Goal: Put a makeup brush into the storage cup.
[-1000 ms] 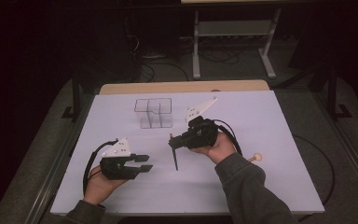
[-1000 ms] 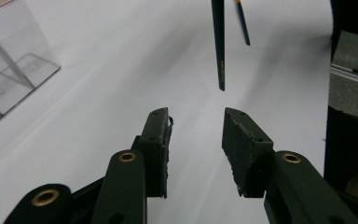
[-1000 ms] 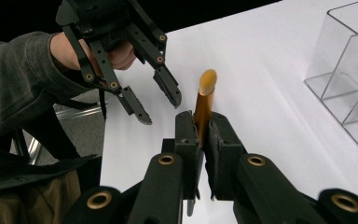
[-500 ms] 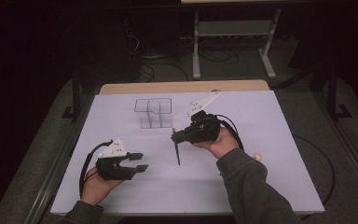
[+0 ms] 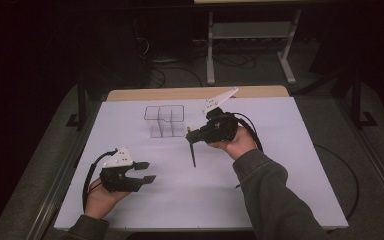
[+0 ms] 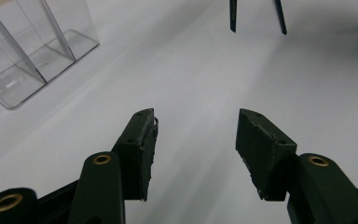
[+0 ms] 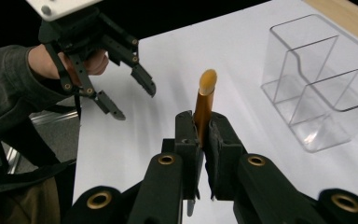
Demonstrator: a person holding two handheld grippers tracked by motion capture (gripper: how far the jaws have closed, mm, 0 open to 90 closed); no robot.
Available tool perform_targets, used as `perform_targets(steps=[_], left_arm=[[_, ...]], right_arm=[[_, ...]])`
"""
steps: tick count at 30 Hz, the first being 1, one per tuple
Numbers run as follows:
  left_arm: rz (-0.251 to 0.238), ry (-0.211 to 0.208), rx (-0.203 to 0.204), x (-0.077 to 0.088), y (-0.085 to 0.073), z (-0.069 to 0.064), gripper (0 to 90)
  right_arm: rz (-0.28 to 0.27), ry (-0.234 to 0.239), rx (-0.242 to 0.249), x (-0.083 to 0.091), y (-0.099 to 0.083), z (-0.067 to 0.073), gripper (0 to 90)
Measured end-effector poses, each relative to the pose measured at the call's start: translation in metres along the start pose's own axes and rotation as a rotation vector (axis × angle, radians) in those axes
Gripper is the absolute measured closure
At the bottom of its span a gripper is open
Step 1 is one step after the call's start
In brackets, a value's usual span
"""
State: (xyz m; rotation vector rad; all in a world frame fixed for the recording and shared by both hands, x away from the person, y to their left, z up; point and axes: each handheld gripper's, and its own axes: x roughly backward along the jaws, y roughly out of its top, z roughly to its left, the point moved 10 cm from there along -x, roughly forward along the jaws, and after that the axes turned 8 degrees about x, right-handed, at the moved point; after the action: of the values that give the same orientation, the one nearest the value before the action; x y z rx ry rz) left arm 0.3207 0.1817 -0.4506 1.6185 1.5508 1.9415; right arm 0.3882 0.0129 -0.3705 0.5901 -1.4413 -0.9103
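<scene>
A clear glossy plastic organizer (image 7: pixel 317 84) stands on the matt white paper-like table cover (image 5: pixel 280 190).

Legible text, labels, brands, numbers, signs: none found in the high view or in either gripper view.

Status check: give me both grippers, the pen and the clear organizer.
Right gripper shut on slim dark pen with amber end, lifted clear of table. Left gripper empty, jaws just been opening. Clear plastic compartment organizer upright, path unobstructed.
</scene>
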Motion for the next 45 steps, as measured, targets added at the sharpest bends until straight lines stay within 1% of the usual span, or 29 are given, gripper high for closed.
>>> perform_targets(steps=[1,3,4,6,7,8,10,11,14,15,16,17,18,25,27,28,29,30,31,33,35,37,45], left_arm=[[0.0,0.0,0.0,0.0,0.0,0.0,46.9],[-0.002,0.003,0.006,0.001,0.0,0.001,46.9],[-0.003,0.004,0.007,0.001,0.0,0.001,46.7],[-0.001,0.005,0.008,0.001,-0.001,0.002,46.1],[-0.003,0.005,0.015,0.001,-0.001,0.003,45.8],[-0.002,0.006,0.018,0.001,-0.001,0.003,45.5],[0.004,0.008,0.018,0.002,-0.002,0.004,45.1],[0.003,0.008,0.021,0.002,-0.002,0.004,45.0],[0.005,0.009,0.031,0.002,-0.003,0.005,44.3],[-0.004,0.009,0.036,0.001,-0.002,0.006,44.2],[-0.006,0.009,0.034,0.001,-0.002,0.006,44.2],[0.004,0.011,0.023,0.002,-0.003,0.007,44.1],[0.003,0.012,0.024,0.002,-0.003,0.007,44.1],[0.0,0.013,0.02,0.003,-0.003,0.007,43.8],[0.0,0.017,0.007,0.003,-0.003,0.008,43.7],[0.001,0.015,0.024,0.004,-0.003,0.008,43.7],[0.002,0.016,0.026,0.004,-0.004,0.008,43.6],[0.002,0.019,0.017,0.005,-0.003,0.009,43.4],[0.0,0.019,0.021,0.005,-0.003,0.009,43.1],[-0.002,0.018,0.026,0.006,-0.004,0.01,42.9],[-0.008,0.021,0.025,0.006,-0.004,0.011,42.6],[-0.014,0.021,0.038,0.006,-0.004,0.011,42.4],[-0.015,0.024,0.028,0.007,-0.003,0.012,42.1]], right_arm=[[0.0,-0.002,-0.008,0.001,0.002,-0.001,82.9],[-0.002,-0.011,-0.001,0.002,0.005,-0.005,82.9],[0.006,-0.014,-0.005,0.004,0.007,-0.006,82.9],[0.006,-0.02,-0.008,0.005,0.011,-0.009,82.8],[0.009,-0.023,-0.016,0.005,0.013,-0.01,82.9],[0.001,-0.026,0.0,0.005,0.016,-0.013,82.9],[-0.002,-0.027,-0.01,0.005,0.02,-0.015,82.9],[0.0,-0.032,-0.001,0.005,0.021,-0.018,82.9],[-0.004,-0.033,-0.008,0.005,0.027,-0.023,82.8],[-0.006,-0.036,-0.008,0.004,0.029,-0.025,82.9],[-0.006,-0.041,-0.001,0.004,0.03,-0.028,82.8],[-0.006,-0.042,-0.001,0.003,0.032,-0.029,82.9],[-0.002,-0.043,-0.009,0.003,0.033,-0.031,82.8],[-0.006,-0.06,-0.007,-0.002,0.049,-0.044,82.9],[-0.004,-0.067,-0.002,-0.004,0.055,-0.05,82.9],[-0.004,-0.067,-0.002,-0.004,0.055,-0.05,82.9],[-0.003,-0.068,-0.004,-0.005,0.057,-0.051,82.9],[-0.003,-0.069,-0.011,-0.006,0.059,-0.053,82.9],[-0.004,-0.075,-0.004,-0.007,0.061,-0.055,82.9],[-0.003,-0.074,-0.015,-0.009,0.064,-0.058,82.9],[0.003,-0.079,-0.006,-0.01,0.067,-0.062,82.9],[0.005,-0.082,-0.006,-0.012,0.071,-0.064,82.9],[0.006,-0.096,0.007,-0.017,0.088,-0.076,82.9]])
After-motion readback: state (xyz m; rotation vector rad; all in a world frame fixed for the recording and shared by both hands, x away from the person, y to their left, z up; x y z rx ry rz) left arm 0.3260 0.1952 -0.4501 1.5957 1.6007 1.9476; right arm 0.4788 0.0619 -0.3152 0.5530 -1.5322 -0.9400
